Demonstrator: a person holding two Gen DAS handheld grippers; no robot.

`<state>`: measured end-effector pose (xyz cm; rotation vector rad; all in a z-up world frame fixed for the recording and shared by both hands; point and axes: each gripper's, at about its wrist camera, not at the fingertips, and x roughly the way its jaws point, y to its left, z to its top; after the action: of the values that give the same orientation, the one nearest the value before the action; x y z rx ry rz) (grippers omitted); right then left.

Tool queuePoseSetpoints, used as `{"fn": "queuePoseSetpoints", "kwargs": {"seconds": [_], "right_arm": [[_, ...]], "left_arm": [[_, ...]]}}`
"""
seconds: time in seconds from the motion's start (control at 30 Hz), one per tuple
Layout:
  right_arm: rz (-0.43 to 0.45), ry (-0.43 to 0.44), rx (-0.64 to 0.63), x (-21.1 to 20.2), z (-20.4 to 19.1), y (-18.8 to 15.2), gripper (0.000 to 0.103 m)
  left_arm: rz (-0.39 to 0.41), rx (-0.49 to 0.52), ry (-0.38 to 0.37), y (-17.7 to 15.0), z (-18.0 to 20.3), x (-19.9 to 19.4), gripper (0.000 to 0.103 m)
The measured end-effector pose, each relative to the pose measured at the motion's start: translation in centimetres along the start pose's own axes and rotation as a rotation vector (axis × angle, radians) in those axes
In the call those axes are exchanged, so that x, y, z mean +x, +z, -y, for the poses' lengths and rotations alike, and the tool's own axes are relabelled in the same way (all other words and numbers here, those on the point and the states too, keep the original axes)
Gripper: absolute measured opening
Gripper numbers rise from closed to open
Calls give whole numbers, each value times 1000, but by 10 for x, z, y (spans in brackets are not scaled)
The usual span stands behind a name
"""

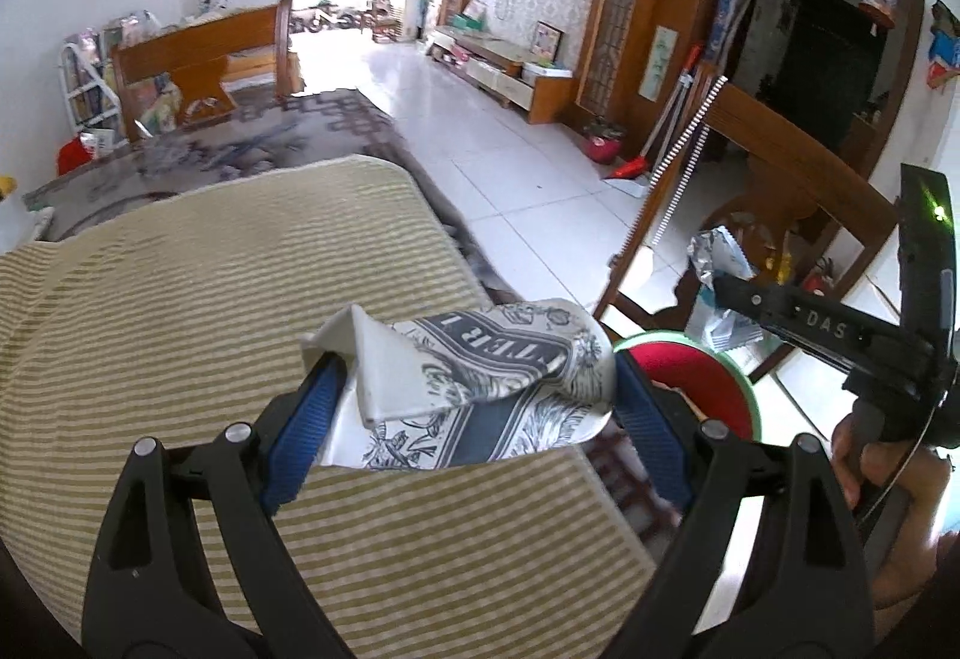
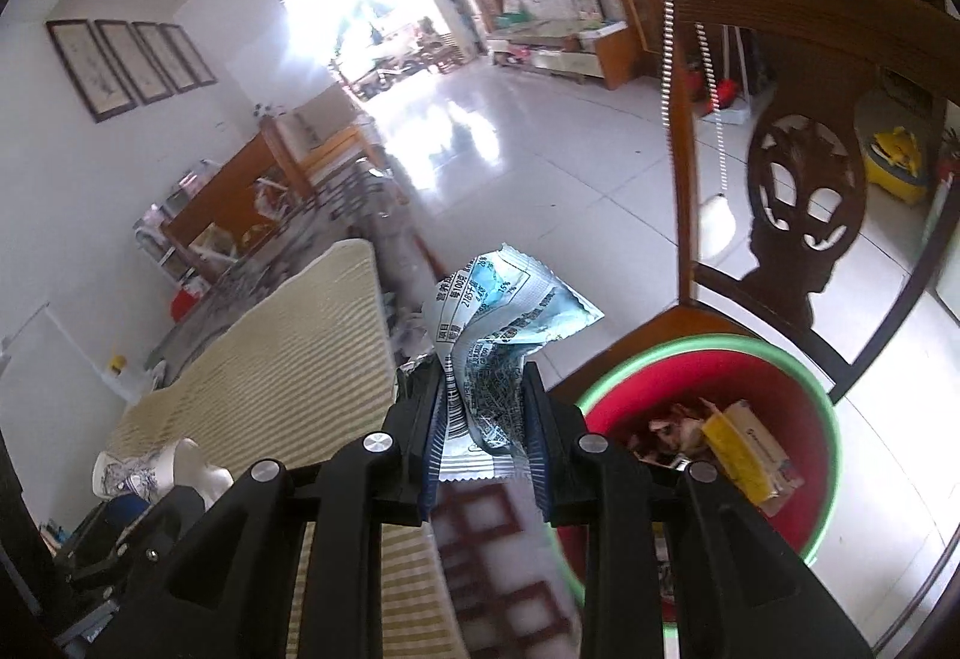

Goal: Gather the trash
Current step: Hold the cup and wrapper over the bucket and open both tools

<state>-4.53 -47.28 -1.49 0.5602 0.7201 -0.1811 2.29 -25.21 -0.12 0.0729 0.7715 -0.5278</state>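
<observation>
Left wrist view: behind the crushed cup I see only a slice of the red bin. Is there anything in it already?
Observer: Yes. The right wrist view looks into the red bin: a yellow-and-white box lies inside, with some crumpled scraps beside it.
Operator: And the right gripper, is it really gripping that silvery wrapper?
Observer: Yes. The right gripper has its jaws closed on the wrapper, pads pressing both sides, and the printed side with the barcode faces the camera.
</observation>
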Motion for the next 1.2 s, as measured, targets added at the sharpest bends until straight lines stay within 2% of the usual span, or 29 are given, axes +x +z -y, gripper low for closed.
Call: {"fn": "queuePoseSetpoints", "kwargs": {"seconds": [0.33, 0.57, 0.73, 1.2], "right_arm": [[-12, -110, 59, 1, 27, 3, 26], [16, -218, 133, -12, 59, 7, 26], [27, -227, 218, -17, 89, 7, 26], [19, -244, 201, -16, 85, 8, 27]], "left_arm": [[-80, 2, -109, -6, 35, 37, 86], [-136, 66, -160, -5, 70, 68, 86], [-160, 89, -174, -5, 84, 84, 86], [-196, 97, -193, -11, 93, 97, 86]]}}
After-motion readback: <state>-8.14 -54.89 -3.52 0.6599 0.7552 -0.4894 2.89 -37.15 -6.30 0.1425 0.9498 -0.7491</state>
